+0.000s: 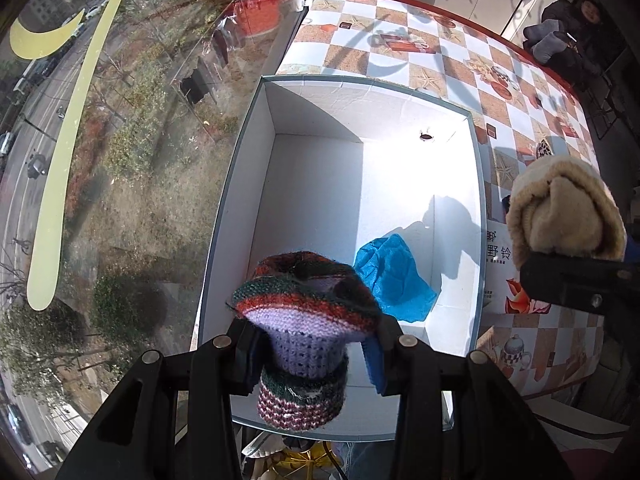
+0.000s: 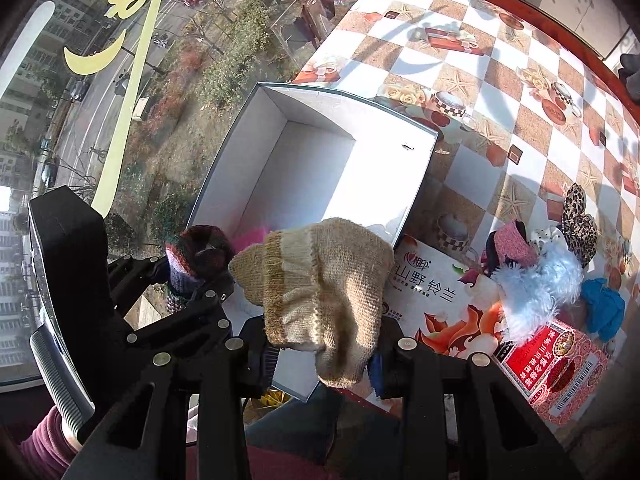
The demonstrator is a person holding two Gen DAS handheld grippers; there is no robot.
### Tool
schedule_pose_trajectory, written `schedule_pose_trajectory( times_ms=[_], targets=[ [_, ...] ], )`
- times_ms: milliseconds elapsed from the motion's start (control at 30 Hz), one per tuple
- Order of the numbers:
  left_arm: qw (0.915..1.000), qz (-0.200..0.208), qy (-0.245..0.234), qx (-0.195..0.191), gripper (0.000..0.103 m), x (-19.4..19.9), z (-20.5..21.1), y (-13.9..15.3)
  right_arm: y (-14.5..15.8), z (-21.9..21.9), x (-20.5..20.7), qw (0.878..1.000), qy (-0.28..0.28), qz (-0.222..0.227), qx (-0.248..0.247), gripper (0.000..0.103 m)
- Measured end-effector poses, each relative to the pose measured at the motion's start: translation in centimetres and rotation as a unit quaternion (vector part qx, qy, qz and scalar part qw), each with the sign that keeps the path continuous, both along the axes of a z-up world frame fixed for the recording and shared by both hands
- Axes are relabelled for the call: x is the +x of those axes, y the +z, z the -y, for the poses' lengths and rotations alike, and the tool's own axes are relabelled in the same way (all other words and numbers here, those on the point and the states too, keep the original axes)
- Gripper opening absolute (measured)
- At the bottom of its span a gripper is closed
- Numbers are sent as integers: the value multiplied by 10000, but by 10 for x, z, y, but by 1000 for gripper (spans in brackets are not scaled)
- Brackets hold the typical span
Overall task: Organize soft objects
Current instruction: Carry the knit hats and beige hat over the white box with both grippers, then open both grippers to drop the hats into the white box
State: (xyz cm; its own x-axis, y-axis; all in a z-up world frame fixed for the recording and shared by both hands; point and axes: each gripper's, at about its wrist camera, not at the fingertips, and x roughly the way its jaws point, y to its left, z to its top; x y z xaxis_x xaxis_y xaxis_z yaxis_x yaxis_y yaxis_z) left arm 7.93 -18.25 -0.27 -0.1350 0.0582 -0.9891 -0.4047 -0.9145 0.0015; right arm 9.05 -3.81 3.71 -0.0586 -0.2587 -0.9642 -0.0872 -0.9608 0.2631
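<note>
With each hand-held gripper clamped, left (image 1: pixel 316 354) on the striped sock (image 1: pixel 306 320), right (image 2: pixel 324 354) on the beige sock (image 2: pixel 320 300), release early and either may miss the box (image 1: pixel 478 184).

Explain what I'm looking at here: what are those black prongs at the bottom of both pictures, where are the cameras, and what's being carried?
Each picture comes from a fisheye camera on a hand-held two-finger gripper, looking along its fingers. No robot: a person holds one in each hand.

The left gripper is shut on a striped knitted piece, above an open white box on the checkered tablecloth. A blue cloth already lies inside.

The right gripper is shut on a beige knitted piece, near the box's corner. To its right, a pile still waits: a pale blue fluffy item, a pink knit, a leopard-print piece and another blue cloth.
</note>
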Motion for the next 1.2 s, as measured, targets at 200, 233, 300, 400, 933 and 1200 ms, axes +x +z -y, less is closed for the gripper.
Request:
schedule_pose_trajectory(
  times_ms=[200, 233, 300, 400, 933, 1200],
  targets=[
    [10000, -24, 54, -4, 44, -9, -2, -1, -3, 0, -8, 10000, 33, 19, 28, 36],
    [10000, -32, 59, -3, 44, -10, -2, -2, -4, 0, -10, 10000, 23, 30, 26, 36],
    [10000, -53, 66, -12, 44, -13, -4, -3, -6, -1, -13, 10000, 3, 48, 43, 36],
    [10000, -57, 57, -35, 44, -19, -7, -5, -8, -2, -18, 10000, -4, 49, 67, 36],
    [9999, 37, 109, -107, 44, -36, -12, -17, -20, -6, -45, 9999, -58, 114, 114, 36],
    [9998, 79, 125, -144, 44, -39, -15, -22, -26, -6, -49, 9998, -34, 160, 138, 36]
  ],
)
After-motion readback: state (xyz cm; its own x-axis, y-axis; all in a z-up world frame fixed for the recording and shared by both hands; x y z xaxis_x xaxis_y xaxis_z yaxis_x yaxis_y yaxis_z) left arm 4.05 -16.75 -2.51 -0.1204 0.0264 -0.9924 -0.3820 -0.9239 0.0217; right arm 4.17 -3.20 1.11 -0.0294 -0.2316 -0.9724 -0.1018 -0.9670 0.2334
